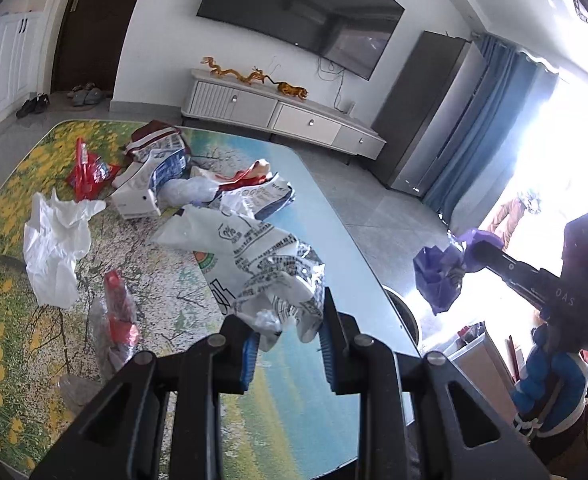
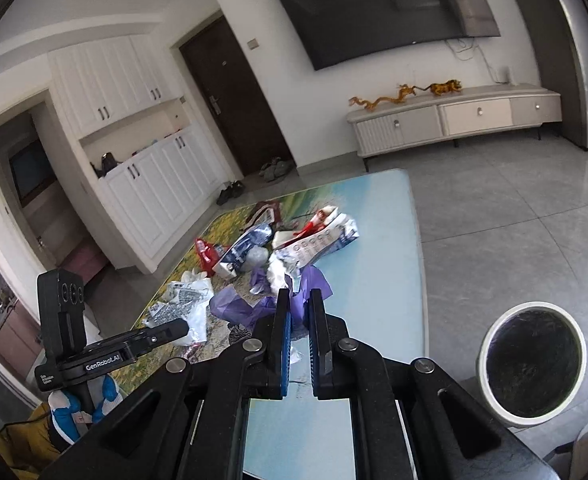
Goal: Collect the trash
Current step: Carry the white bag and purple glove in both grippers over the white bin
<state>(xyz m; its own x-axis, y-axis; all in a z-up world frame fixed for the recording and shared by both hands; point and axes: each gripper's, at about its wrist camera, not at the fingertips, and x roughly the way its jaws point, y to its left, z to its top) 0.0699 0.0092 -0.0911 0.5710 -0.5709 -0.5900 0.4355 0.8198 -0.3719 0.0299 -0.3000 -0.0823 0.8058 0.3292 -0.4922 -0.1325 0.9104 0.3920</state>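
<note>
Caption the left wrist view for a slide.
Left gripper lifts a printed white bag; right gripper carries purple plastic.

Purple bag (image 2: 309, 284), white wrapper (image 1: 262, 264) — black print, red packet (image 1: 88, 172), table (image 1: 313, 208) — blue-and-yellow landscape print

A low table (image 1: 321, 216) with a printed landscape top, yellow flowers and blue water, was seen across the lower left of the left wrist view. On it were scattered a crumpled white plastic bag (image 1: 56, 248) at left, a red wrapper (image 1: 88, 174) above it, a white carton (image 1: 142, 196) toward the centre, and a clear bag with red contents (image 1: 118, 320) lower down
</note>
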